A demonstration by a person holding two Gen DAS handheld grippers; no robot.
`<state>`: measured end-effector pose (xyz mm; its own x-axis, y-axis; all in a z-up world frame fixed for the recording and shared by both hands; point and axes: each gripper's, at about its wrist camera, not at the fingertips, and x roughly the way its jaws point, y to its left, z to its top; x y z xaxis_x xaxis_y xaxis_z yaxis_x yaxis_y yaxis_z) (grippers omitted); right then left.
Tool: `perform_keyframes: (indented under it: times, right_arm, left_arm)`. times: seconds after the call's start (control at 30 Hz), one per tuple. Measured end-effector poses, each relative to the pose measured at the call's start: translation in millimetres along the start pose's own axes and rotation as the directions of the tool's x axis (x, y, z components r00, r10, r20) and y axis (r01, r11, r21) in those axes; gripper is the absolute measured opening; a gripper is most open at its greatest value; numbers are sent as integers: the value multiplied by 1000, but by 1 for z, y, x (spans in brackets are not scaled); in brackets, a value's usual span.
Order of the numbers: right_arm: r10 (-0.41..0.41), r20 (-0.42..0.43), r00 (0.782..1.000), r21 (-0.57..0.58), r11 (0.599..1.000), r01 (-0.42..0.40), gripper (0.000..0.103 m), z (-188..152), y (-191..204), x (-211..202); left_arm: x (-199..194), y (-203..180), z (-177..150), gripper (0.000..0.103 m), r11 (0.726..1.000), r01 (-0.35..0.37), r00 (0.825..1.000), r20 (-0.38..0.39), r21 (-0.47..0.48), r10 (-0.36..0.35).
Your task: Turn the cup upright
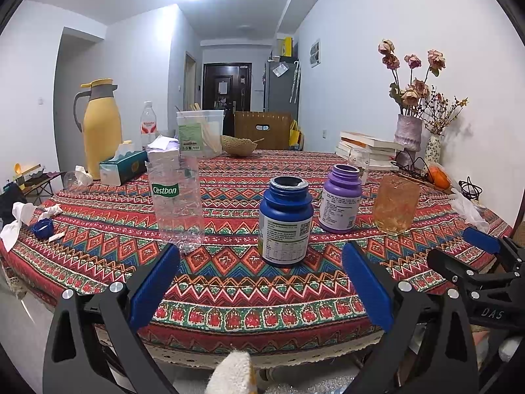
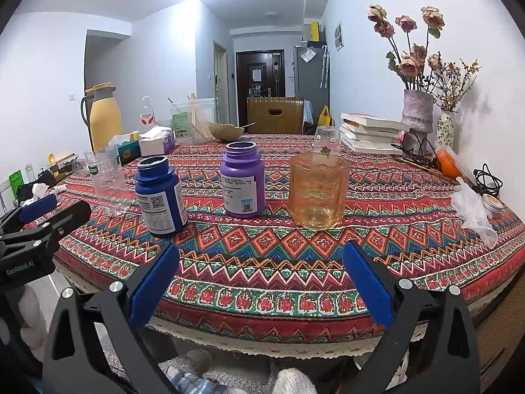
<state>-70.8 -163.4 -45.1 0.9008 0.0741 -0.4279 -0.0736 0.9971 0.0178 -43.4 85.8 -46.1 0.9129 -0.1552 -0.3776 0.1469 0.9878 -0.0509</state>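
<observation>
**Before Reaching for the Cup: Hazards and Containers**

Left gripper [image 1: 261, 282] and right gripper [image 2: 261, 282] both spread, holding nothing. Clear cup [image 2: 325, 141] apparently mouth-down, far ahead of right gripper, behind amber glass [image 2: 316, 193]. Risk of toppling amber glass or purple bottle [image 2: 242, 180] if reached straight across. Blue bottle [image 2: 160, 197] uncapped; contents indiscernible.

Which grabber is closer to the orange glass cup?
Right. The right gripper faces the orange cup almost head-on; the left gripper sits off to the cup's left, facing the blue bottle.
</observation>
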Motion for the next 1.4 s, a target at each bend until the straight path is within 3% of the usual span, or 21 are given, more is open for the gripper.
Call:
perform_keyframes:
  times: [1.4]
  right_arm:
    - [1, -2, 1000, 2, 1000, -1, 96, 0, 2, 0]
  left_arm:
    - [-2, -2, -2, 96, 1000, 16, 1000, -18, -14, -16]
